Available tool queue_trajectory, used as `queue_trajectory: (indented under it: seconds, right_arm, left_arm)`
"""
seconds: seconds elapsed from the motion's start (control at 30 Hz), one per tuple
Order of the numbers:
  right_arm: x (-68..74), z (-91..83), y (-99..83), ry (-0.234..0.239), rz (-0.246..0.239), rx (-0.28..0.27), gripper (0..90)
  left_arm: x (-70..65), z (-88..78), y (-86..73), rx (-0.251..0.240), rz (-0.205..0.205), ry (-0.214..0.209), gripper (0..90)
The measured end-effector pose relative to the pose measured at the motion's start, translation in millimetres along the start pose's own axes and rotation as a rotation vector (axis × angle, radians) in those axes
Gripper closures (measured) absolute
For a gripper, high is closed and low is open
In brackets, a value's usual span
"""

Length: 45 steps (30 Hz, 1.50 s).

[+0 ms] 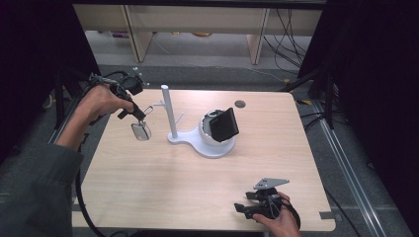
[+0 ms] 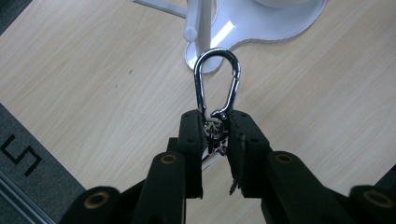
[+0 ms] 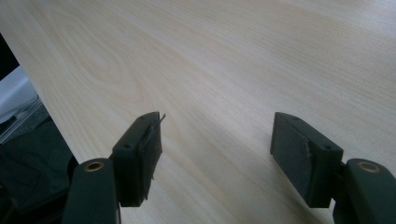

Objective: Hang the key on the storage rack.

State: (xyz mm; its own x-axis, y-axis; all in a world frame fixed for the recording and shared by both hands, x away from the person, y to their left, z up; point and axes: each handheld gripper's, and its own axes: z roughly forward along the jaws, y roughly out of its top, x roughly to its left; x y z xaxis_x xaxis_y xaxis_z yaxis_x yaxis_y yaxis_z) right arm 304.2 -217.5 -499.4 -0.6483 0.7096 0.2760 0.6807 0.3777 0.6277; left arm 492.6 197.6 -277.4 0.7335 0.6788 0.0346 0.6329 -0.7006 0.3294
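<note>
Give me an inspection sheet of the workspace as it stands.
Surface: light wood table, round grommet hole at far edge.
Job's things: metal carabiner clamped by its lower end; white stand with upright post and side pegs; black device on the stand's round base.
Clutter: nothing seen.
Grippers: left gripper shut on carabiner, beside the post; right gripper open, holding nothing, near front edge.
Cables: black cable trailing from left gripper.
Surroundings: grey floor, wooden furniture legs, dark side frames.

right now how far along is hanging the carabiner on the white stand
Done: the left gripper is shut on the carabiner and holds it above the table, beside the stand's white post. In hand: bringing it toward a peg. Left: hooking it on and letting go. The right gripper sits open near the table's front edge.
</note>
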Motion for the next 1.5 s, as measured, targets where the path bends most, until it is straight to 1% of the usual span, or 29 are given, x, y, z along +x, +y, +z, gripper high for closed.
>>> queue_trajectory:
  seconds: [0.03,0.07,0.1,0.17,0.2,0.23,0.27,0.33,0.43,0.5,0.63,0.67,0.7,0.77,0.8,0.83,0.93,0.97,1.0,1.1,1.13,1.17,1.2,1.23,1.27,1.37,1.4,1.47,1.5]
  right_arm:
    - [0.0,-0.1,0.0,0.000,0.001,0.000,34.5]
    - [-0.4,-0.3,-0.1,0.002,-0.007,-0.003,34.5]
    - [-0.4,-0.3,-0.1,0.002,-0.008,-0.003,34.5]
    - [0.0,-0.5,-0.1,0.001,-0.007,-0.001,34.5]
    - [0.1,0.5,-0.4,-0.001,-0.014,-0.014,34.5]
    - [0.1,0.5,-0.4,-0.001,-0.014,-0.014,34.5]
    - [0.1,0.5,-0.3,0.000,-0.017,-0.014,34.5]
    - [0.3,0.4,-0.4,0.001,-0.022,-0.015,34.5]
    - [0.7,0.2,-0.5,0.002,-0.017,-0.004,34.4]
    - [1.9,0.5,-0.8,0.010,-0.007,-0.001,34.4]
    - [0.5,-0.2,-0.6,0.006,-0.020,-0.007,34.4]
    - [0.2,-0.8,-0.4,0.008,-0.023,0.001,34.5]
    - [0.4,-0.3,-0.6,0.006,-0.020,-0.007,34.5]
    - [0.4,-0.3,-0.4,0.006,-0.022,-0.001,34.4]
    - [1.3,0.2,-0.6,0.008,-0.013,-0.003,34.4]
    - [1.0,0.2,-0.6,0.007,-0.018,-0.002,34.4]
    - [1.2,2.4,-1.1,0.016,-0.015,-0.022,34.4]
    - [1.2,0.1,-0.4,0.009,-0.013,0.009,34.4]
    - [1.0,-0.5,-0.1,0.005,-0.015,0.021,34.4]
    - [0.9,-0.5,-0.2,0.005,-0.020,0.017,34.4]
    - [1.2,1.1,-0.8,0.012,-0.013,-0.004,34.4]
    - [1.5,1.6,-1.1,0.010,-0.011,-0.011,34.4]
    - [1.4,1.0,-0.9,0.008,-0.013,-0.003,34.4]
    - [1.5,1.0,-0.9,0.011,-0.012,-0.003,34.4]
    - [1.4,2.0,-1.2,0.016,-0.010,-0.013,34.4]
    - [1.5,0.9,-0.8,0.012,-0.012,-0.003,34.4]
    - [0.9,2.4,-1.2,0.014,-0.011,-0.014,34.4]
    - [0.8,2.5,-1.3,0.015,-0.010,-0.013,34.4]
    - [0.8,2.5,-1.3,0.015,-0.011,-0.012,34.4]
  left_arm:
    - [0.8,0.1,1.1,-0.004,-0.003,0.002,75.5]
    - [1.3,0.6,2.5,-0.013,-0.018,-0.002,75.5]
    - [3.0,0.6,4.4,-0.007,-0.010,0.008,75.5]
    - [2.8,2.6,6.8,-0.007,-0.019,0.006,75.5]
    - [4.9,4.3,9.8,-0.006,-0.027,0.010,75.5]
    - [4.9,4.3,9.8,-0.006,-0.027,0.010,75.5]
    - [7.5,6.6,12.9,-0.004,-0.037,0.016,75.5]
    - [8.4,7.8,14.3,0.002,-0.040,0.018,75.5]
    - [10.1,10.9,17.8,0.002,-0.052,0.013,75.5]
    - [11.1,13.8,19.9,0.008,-0.050,0.017,75.4]
    - [11.1,18.5,23.0,0.002,-0.055,0.011,75.4]
    - [10.1,20.4,23.8,0.002,-0.054,0.006,75.4]
    - [9.5,21.9,24.4,0.007,-0.050,0.003,75.4]
    - [8.1,27.0,25.4,0.003,-0.056,0.003,75.4]
    - [7.8,28.2,25.8,0.002,-0.054,0.000,75.4]
    - [7.4,29.4,26.1,-0.001,-0.050,0.003,75.4]
    - [5.0,31.7,28.0,0.006,-0.046,0.008,75.3]
    - [4.7,32.0,28.5,0.006,-0.040,0.008,75.2]
    - [4.5,32.4,28.6,-0.001,-0.042,0.010,75.2]
    - [4.6,33.0,28.4,0.005,-0.041,0.014,75.1]
    - [5.1,33.9,27.9,0.008,-0.038,0.015,75.1]
    - [5.1,34.6,27.5,0.011,-0.041,0.012,75.0]
    - [4.9,35.3,27.1,0.014,-0.048,0.015,74.9]
    - [6.2,35.3,27.0,0.014,-0.043,0.013,75.9]
    - [6.3,35.9,26.3,-0.019,-0.057,0.004,78.2]
    - [7.0,36.5,24.9,-0.010,-0.051,-0.002,77.8]
    - [7.3,36.7,23.6,-0.010,-0.057,0.002,77.5]
    - [8.5,35.5,21.4,-0.018,-0.068,0.002,77.3]
    - [9.4,34.7,20.4,-0.020,-0.065,0.004,76.9]
